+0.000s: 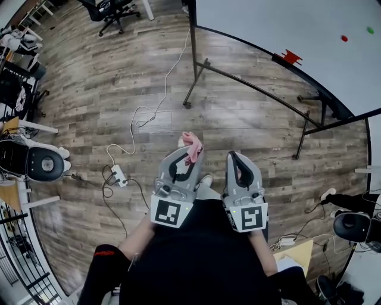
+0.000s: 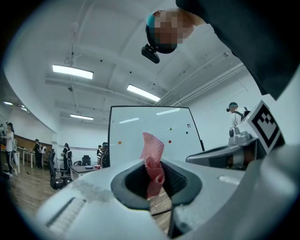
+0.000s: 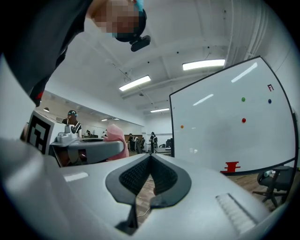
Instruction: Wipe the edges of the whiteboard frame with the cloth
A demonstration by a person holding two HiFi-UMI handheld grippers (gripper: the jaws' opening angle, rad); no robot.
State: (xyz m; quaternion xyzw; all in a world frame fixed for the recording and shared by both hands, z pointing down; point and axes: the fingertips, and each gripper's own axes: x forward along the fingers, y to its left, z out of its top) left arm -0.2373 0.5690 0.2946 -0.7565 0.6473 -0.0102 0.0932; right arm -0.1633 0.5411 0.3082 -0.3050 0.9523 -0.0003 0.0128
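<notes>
A pink cloth sticks out from the tips of my left gripper, which is shut on it; the left gripper view shows the cloth pinched between the jaws. My right gripper is beside it, shut with nothing held, its tips meeting. The whiteboard with its dark frame stands on a wheeled stand ahead and to the right, some way from both grippers. It fills the middle of the left gripper view as a whiteboard and the right of the right gripper view.
A red eraser sits on the board's lower edge, and small magnets dot its surface. A white cable and power strip lie on the wooden floor to the left. Office chairs and equipment stand around the edges.
</notes>
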